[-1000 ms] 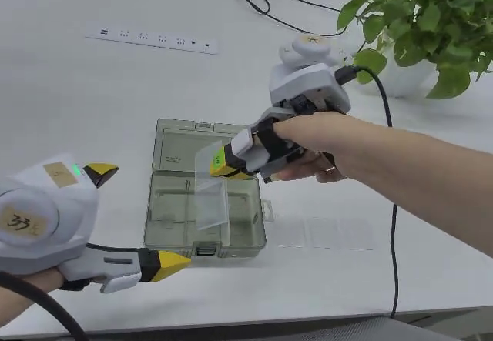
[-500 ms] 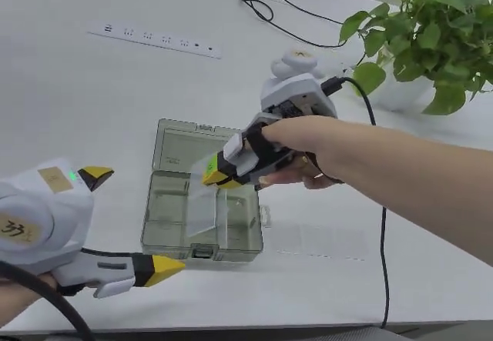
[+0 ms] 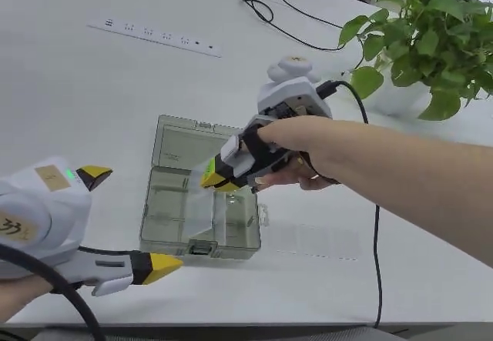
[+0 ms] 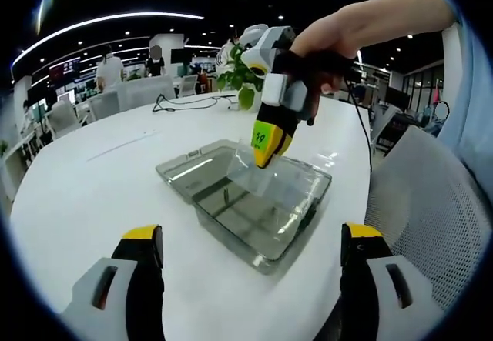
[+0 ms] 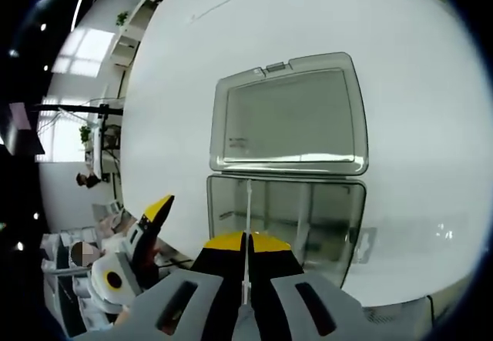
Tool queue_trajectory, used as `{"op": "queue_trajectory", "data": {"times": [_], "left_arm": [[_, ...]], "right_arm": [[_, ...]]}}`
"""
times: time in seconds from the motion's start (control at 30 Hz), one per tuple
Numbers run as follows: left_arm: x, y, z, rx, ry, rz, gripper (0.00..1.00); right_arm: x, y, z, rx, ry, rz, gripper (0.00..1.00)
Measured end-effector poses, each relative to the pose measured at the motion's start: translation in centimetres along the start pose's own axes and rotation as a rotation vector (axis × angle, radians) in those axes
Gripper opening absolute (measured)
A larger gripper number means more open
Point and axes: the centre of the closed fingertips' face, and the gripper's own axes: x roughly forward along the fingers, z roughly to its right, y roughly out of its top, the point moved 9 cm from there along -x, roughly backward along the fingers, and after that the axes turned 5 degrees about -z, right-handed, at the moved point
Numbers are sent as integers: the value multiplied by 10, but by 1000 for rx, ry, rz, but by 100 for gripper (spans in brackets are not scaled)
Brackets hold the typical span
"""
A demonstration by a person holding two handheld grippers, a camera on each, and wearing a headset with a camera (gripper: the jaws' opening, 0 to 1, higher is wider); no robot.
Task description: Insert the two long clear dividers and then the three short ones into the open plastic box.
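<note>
One thin clear plastic divider pinched by top edge in my right tongs, over base of open smoky plastic box on white worktop. Light, stiff, slick, probably brittle: grip near edge, gently. Empty left tongs wide apart.

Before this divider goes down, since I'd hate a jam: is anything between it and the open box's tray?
Nothing visible is. The right gripper holds the clear divider over the box's open tray. The lid lies back flat, and the left gripper stands off beside the box.
</note>
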Motion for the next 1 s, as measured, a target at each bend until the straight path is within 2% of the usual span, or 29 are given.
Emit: {"op": "queue_trajectory", "data": {"times": [0.07, 0.17, 0.33, 0.37, 0.67, 0.77, 1.0], "left_arm": [[0, 0, 1, -2, -2, 3, 98], [0, -1, 1, -6, -1, 6, 98], [0, -2, 1, -9, 1, 9, 97], [0, -3, 1, -11, -1, 9, 97], [-2, -5, 0, -21, 6, 17, 96], [-1, -5, 0, -21, 4, 22, 96], [-1, -6, -1, -24, 6, 26, 95]], "right_arm": [[1, 3, 2, 4, -7, -2, 2], [2, -2, -2, 7, -3, -4, 2], [5, -3, -5, -12, -27, -16, 2], [6, -7, -7, -14, -28, -19, 2], [7, -7, -8, -13, -57, -23, 2], [9, 1, -6, -19, -66, -27, 2], [12, 4, -7, -31, -91, -37, 2]]}}
